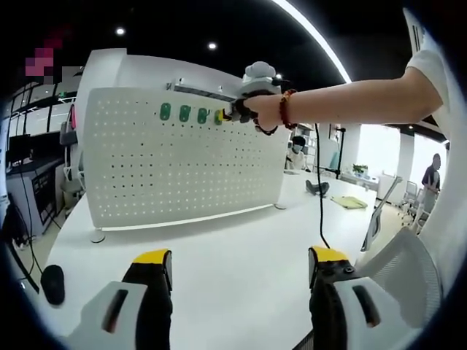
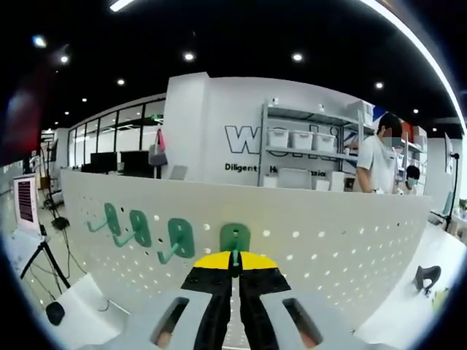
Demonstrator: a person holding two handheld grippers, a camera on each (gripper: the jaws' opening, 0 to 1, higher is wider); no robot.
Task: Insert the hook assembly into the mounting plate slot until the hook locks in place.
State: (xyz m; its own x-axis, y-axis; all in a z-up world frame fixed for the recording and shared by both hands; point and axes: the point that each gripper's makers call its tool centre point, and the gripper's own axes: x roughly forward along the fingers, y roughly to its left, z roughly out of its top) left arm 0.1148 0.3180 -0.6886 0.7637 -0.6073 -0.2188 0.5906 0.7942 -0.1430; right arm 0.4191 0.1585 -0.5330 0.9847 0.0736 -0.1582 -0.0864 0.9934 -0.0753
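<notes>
Insertion underway: right gripper [image 2: 235, 271] clamps the fourth green hook [image 2: 235, 239] against the pegboard [image 2: 328, 240]; left gripper [image 1: 241, 273] idles open. Next, press until it locks.

Pegboard [image 2: 328, 240]: white sheet, matt painted finish, evenly perforated with round holes. Hooks [image 2: 180, 239]: green, smooth, plastic-looking, slight sheen. Right gripper [image 2: 235, 281]: jaws black and matt with yellow tips; grey shells smooth, plastic-looking. Left gripper [image 1: 239, 266]: same finish. Table [image 1: 241, 255]: white, smooth, faint gloss, reflecting light. Bracelet [image 1: 284, 109]: red beads, glossy.
</notes>
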